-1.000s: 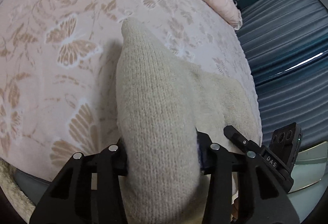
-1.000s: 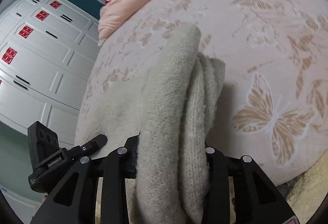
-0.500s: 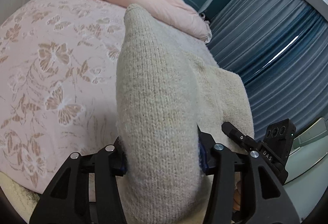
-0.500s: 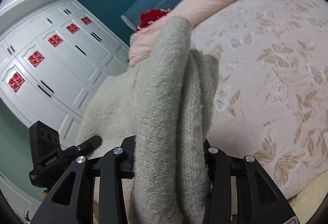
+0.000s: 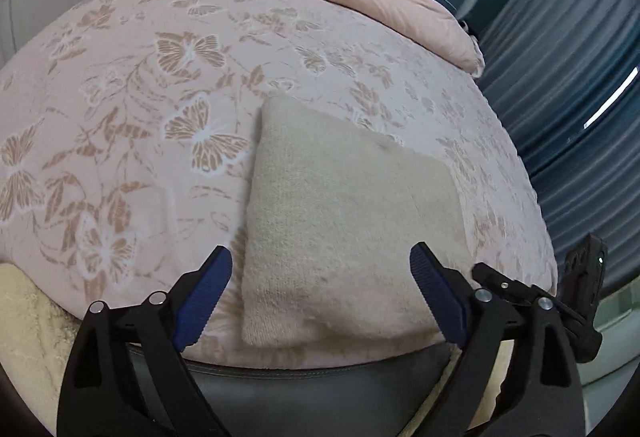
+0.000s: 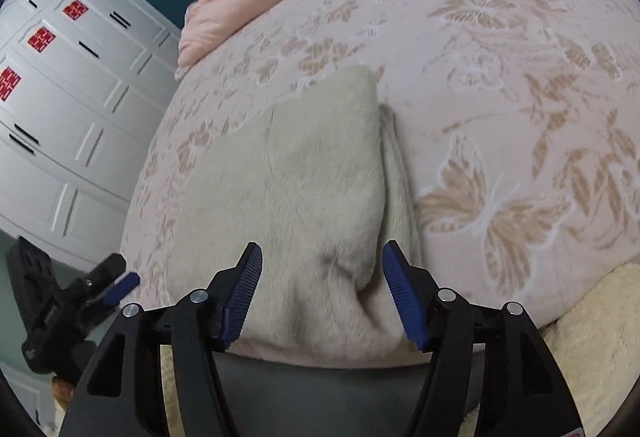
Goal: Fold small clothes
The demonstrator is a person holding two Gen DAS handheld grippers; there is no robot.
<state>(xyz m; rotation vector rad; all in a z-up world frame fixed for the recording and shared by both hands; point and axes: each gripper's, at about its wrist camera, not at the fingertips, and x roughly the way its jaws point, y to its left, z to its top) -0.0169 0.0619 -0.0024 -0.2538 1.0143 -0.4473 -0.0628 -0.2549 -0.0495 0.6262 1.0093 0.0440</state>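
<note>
On pink butterfly bedspread (image 5: 168,105): folded beige knit sweater (image 5: 340,213), lying flat. Left gripper (image 5: 320,301) spread wide, holding nothing. Right gripper (image 6: 322,289) spread too, fingers apart, off sweater.

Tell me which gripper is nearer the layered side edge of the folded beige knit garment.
Right. The right gripper straddles the folded beige knit garment at that layered edge; the left gripper sits open at the opposite, smooth end.
</note>
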